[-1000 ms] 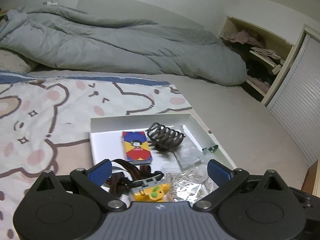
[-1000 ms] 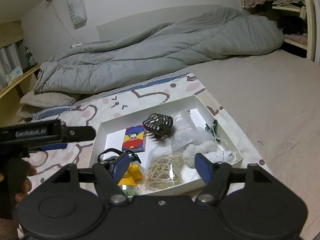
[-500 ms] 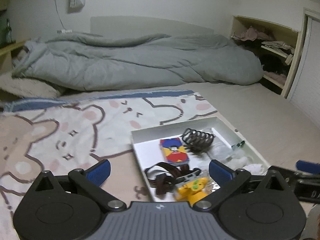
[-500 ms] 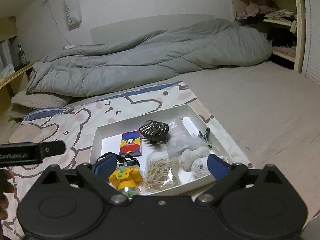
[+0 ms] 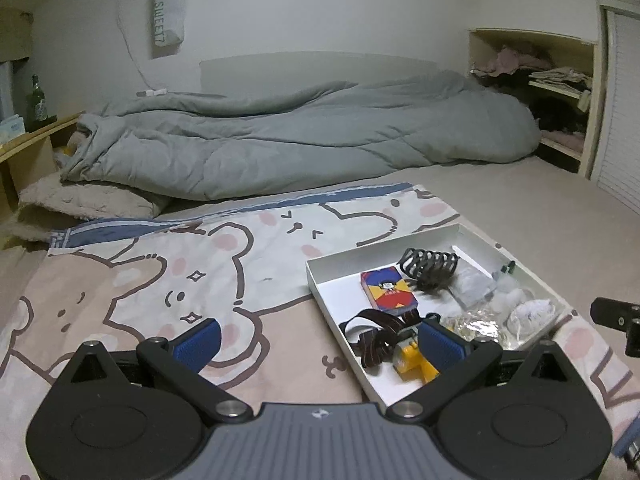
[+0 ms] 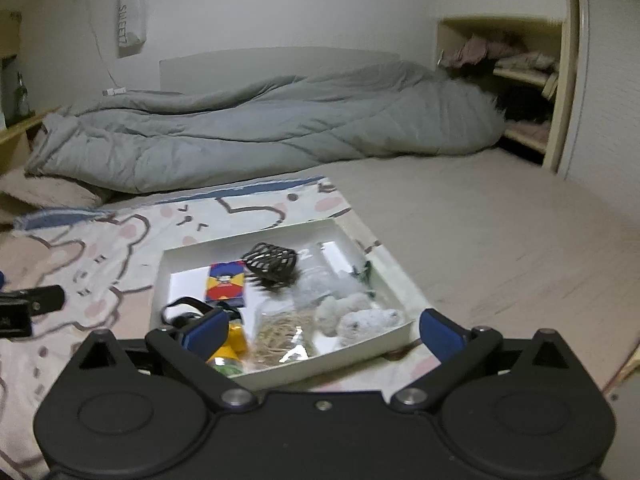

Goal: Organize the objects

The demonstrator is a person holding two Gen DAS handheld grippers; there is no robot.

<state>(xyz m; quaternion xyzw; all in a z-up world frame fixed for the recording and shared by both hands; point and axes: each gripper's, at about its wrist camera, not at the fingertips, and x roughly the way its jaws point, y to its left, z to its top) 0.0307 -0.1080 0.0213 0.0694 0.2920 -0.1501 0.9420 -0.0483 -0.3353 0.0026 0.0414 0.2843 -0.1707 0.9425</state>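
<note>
In the left wrist view the left gripper [image 5: 318, 338] fills the bottom of the frame with its blue-padded fingers [image 5: 199, 339] spread wide and nothing between them; below them lies the cartoon-bear blanket [image 5: 168, 280]. The white tray [image 5: 320, 280] sits at lower right of that frame on the blanket, with the right finger overlapping its near corner. Inside it, a dark claw hair clip [image 5: 428, 266] lies toward the far side, a red, blue and yellow card box [image 5: 388, 290] just left of the clip, a dark brown strap [image 5: 376, 332] and a yellow toy [image 5: 412, 362] at the near end, and a clear bag of rubber bands [image 5: 476, 326] and pale fluffy items [image 5: 528, 312] along the right side. In the right wrist view the right gripper [image 6: 322, 330] is likewise wide open and empty, hovering at the bottom centre, with the tray [image 6: 324, 372] straight ahead in the middle of the frame, between the two fingers. A crumpled grey duvet [image 6: 260, 132] stretches across the upper half, and an open shelf of clothes [image 6: 516, 68] stands at upper right. The left gripper's body shows at the left edge.
</note>
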